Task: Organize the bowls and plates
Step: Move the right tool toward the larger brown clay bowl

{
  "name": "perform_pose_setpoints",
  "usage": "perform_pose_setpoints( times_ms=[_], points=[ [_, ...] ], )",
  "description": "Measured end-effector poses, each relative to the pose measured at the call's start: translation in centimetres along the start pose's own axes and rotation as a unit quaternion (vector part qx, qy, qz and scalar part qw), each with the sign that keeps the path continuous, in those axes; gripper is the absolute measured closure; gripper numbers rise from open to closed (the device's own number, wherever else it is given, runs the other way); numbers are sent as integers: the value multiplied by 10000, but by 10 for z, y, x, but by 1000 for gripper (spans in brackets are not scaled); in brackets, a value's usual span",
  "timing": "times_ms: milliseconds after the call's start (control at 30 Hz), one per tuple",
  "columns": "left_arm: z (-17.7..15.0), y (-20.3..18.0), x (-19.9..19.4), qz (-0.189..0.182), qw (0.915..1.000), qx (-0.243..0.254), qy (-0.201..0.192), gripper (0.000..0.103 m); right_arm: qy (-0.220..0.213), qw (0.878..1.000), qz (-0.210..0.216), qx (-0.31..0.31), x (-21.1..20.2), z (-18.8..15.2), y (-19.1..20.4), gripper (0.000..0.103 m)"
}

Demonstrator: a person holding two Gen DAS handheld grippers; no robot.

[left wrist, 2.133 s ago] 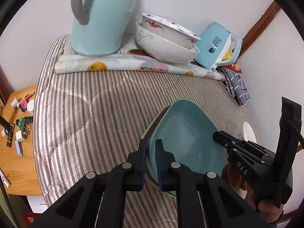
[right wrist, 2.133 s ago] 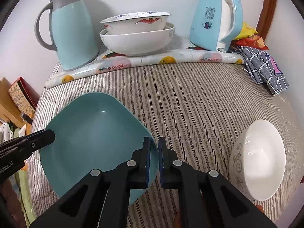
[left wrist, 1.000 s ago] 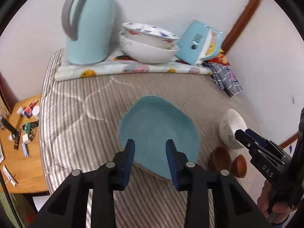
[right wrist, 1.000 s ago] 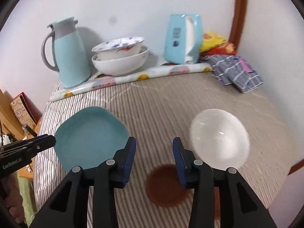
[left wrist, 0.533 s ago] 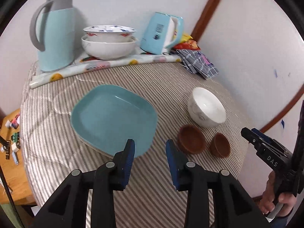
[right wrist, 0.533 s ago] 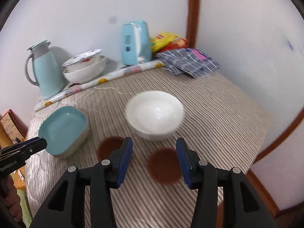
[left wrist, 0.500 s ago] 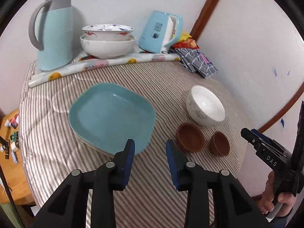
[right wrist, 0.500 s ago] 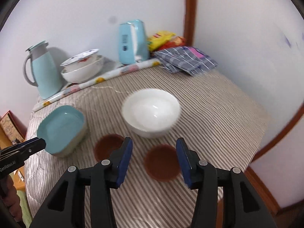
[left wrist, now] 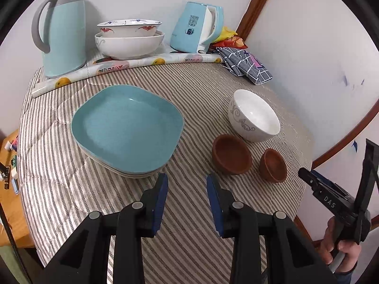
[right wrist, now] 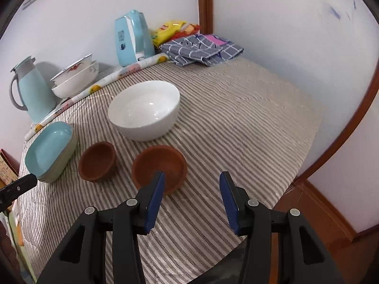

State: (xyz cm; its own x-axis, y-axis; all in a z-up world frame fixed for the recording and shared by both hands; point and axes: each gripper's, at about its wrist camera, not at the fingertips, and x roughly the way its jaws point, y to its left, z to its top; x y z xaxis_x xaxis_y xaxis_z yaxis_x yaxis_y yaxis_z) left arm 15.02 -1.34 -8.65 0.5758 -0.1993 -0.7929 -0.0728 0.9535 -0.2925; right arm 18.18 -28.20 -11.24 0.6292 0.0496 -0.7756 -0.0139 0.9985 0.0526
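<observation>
Teal plate [left wrist: 128, 127] atop a stack at centre frame, left gripper [left wrist: 187, 184] gaping empty below it, right gripper [right wrist: 191, 184] likewise unclenched (left finger over the brown bowl [right wrist: 158, 165]), white bowl [right wrist: 144, 108] behind.

Two brown bowls [left wrist: 231, 154] [left wrist: 272, 165] sit side by side toward four o'clock on the striped table [left wrist: 71, 189]. One white bowl [left wrist: 253, 116] stands alone at three o'clock. Two larger patterned bowls [left wrist: 129, 40], nested, are up at twelve. The teal plate [left wrist: 128, 127] tops a stack, perhaps three plates, though the edges blur. One thermos jug [left wrist: 62, 28] at eleven, one electric kettle [left wrist: 196, 28] at one, one folded checked cloth [left wrist: 246, 65] at two.
</observation>
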Motion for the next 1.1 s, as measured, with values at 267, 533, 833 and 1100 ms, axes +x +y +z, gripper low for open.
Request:
perform_pose_setpoints(
  times_ms=[267,533,833,1100],
  points=[
    [-2,-1,1,59,10000,-27,43,71,6,10000,78,0,14,2,4,56],
    [-3,-4,7,43,9999,3,99,71,128,9999,58,3,31,2,4,56],
    [-4,-8,13,89,9998,28,152,71,243,9996,112,-55,45,-2,6,56],
    [-2,-8,16,172,9997,28,185,71,292,9993,241,-41,53,-2,6,61]
  ],
)
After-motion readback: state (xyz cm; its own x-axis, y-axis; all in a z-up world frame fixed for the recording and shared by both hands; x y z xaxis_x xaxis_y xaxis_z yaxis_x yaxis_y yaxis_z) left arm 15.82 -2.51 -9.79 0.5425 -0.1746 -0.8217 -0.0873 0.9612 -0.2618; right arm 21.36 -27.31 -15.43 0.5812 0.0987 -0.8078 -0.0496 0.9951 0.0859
